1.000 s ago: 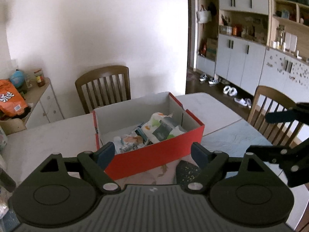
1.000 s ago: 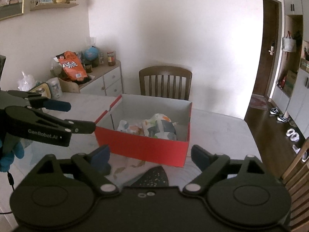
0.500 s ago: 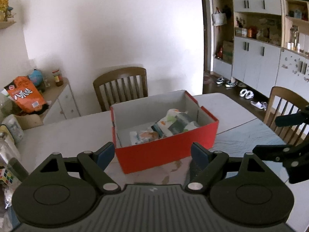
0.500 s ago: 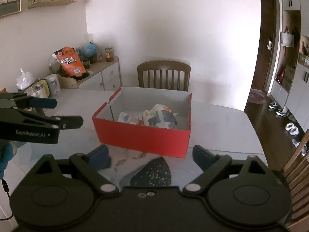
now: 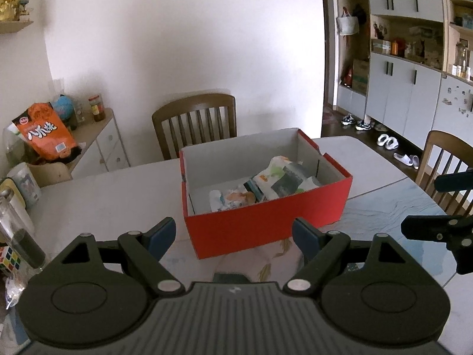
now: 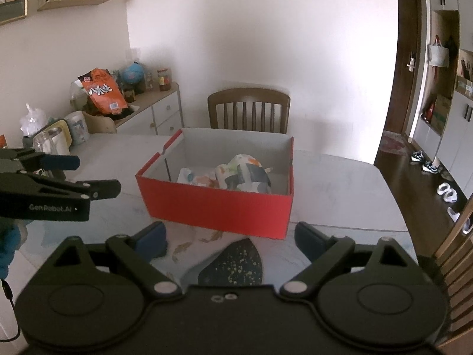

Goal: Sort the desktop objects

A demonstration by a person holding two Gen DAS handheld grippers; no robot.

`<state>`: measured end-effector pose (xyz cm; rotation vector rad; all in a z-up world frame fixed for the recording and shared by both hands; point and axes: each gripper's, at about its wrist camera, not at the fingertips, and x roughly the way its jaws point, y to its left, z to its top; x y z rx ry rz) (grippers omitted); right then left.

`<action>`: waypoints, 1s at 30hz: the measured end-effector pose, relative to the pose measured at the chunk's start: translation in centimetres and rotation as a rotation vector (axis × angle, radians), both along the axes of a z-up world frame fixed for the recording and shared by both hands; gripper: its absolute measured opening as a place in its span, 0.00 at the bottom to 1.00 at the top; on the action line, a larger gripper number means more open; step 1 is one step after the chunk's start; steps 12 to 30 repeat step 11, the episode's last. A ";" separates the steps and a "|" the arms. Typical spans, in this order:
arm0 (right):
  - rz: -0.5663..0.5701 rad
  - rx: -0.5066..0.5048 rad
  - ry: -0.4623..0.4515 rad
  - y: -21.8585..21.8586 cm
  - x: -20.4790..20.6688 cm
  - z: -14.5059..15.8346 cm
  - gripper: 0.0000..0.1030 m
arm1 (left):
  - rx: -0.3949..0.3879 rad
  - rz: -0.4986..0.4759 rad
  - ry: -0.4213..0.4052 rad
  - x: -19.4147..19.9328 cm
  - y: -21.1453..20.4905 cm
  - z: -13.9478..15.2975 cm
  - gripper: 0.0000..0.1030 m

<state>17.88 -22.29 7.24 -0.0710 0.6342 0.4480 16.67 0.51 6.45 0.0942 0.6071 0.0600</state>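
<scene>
Plain white wall (image 5: 189,44), wooden chair (image 5: 195,124) at 12 o'clock behind the pale bench (image 5: 118,189), white drawer cabinet (image 5: 106,145) at 10 o'clock, grey cupboards (image 5: 408,94) and dark wood floor (image 6: 408,171) at 2 o'clock

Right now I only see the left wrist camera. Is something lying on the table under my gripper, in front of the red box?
Observer: Yes. The right wrist view shows a flat dark speckled thing on the table, just in front of the red box.
Operator: Who is holding my gripper?
Observer: A hand in a blue glove, below the left gripper.
Operator: Is there a door in the room?
Observer: Yes, a brown door with a handle, far off to the right.
</scene>
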 end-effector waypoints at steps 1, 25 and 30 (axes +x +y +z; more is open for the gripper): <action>-0.002 -0.001 0.002 0.0 0.1 -0.1 0.92 | 0.002 0.002 0.002 0.1 0.0 -0.2 0.83; -0.024 -0.013 0.031 0.3 0.9 -1.3 0.92 | -0.024 -0.021 0.034 1.4 0.9 -1.5 0.84; -0.024 -0.013 0.031 0.3 0.9 -1.3 0.92 | -0.024 -0.021 0.034 1.4 0.9 -1.5 0.84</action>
